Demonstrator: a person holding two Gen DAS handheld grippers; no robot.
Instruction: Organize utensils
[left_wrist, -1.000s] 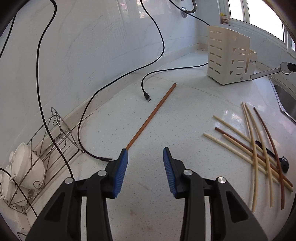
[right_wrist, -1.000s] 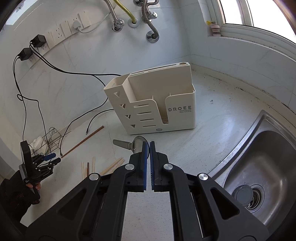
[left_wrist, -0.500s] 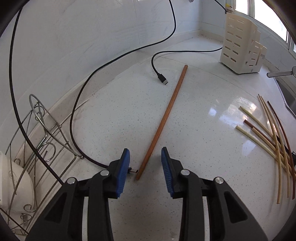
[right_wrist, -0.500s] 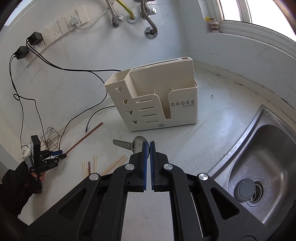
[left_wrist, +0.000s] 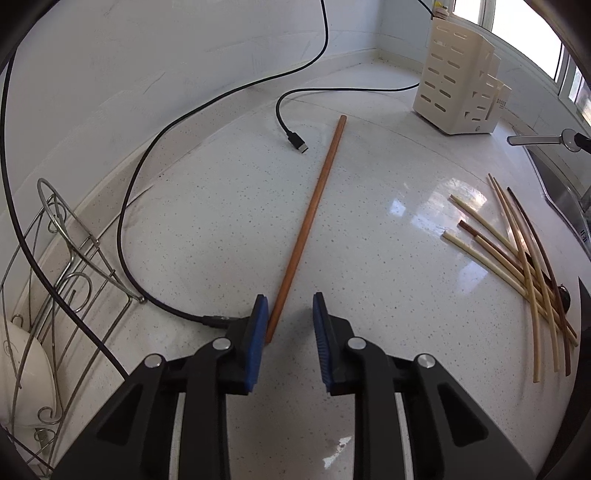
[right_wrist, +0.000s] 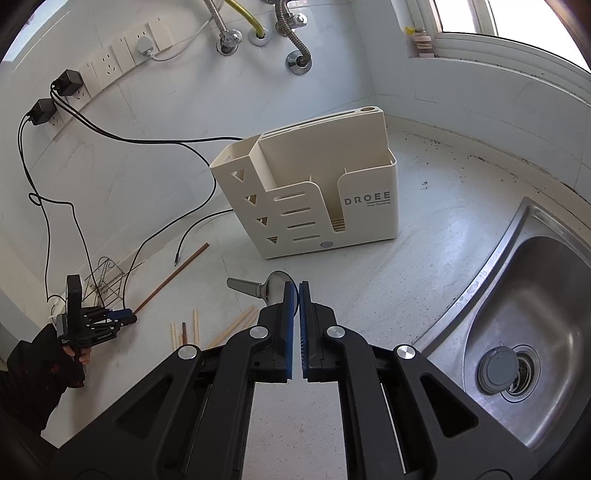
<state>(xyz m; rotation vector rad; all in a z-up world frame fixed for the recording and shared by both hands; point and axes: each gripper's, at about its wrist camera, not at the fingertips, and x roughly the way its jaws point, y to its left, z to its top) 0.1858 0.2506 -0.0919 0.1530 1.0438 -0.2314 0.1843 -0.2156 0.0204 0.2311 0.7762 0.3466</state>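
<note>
A long brown chopstick (left_wrist: 314, 210) lies on the white counter, its near end between the fingers of my open left gripper (left_wrist: 290, 314). Several loose chopsticks (left_wrist: 517, 258) lie in a pile to the right. My right gripper (right_wrist: 294, 291) is shut on a metal spoon (right_wrist: 258, 288), held above the counter in front of the cream utensil holder (right_wrist: 314, 199). The holder also shows far right in the left wrist view (left_wrist: 461, 85). The right wrist view shows the left gripper (right_wrist: 110, 319) at the brown chopstick's (right_wrist: 173, 275) end.
A black USB cable (left_wrist: 291, 136) lies beside the brown chopstick's far end. A wire rack (left_wrist: 66, 251) with a white bowl stands at the left. A steel sink (right_wrist: 517, 314) is at the right. Cables hang from wall sockets (right_wrist: 110, 62).
My left gripper has moved forward along the counter so the brown chopstick's near end now sits between its fingers. My right gripper keeps the spoon and has barely moved.
</note>
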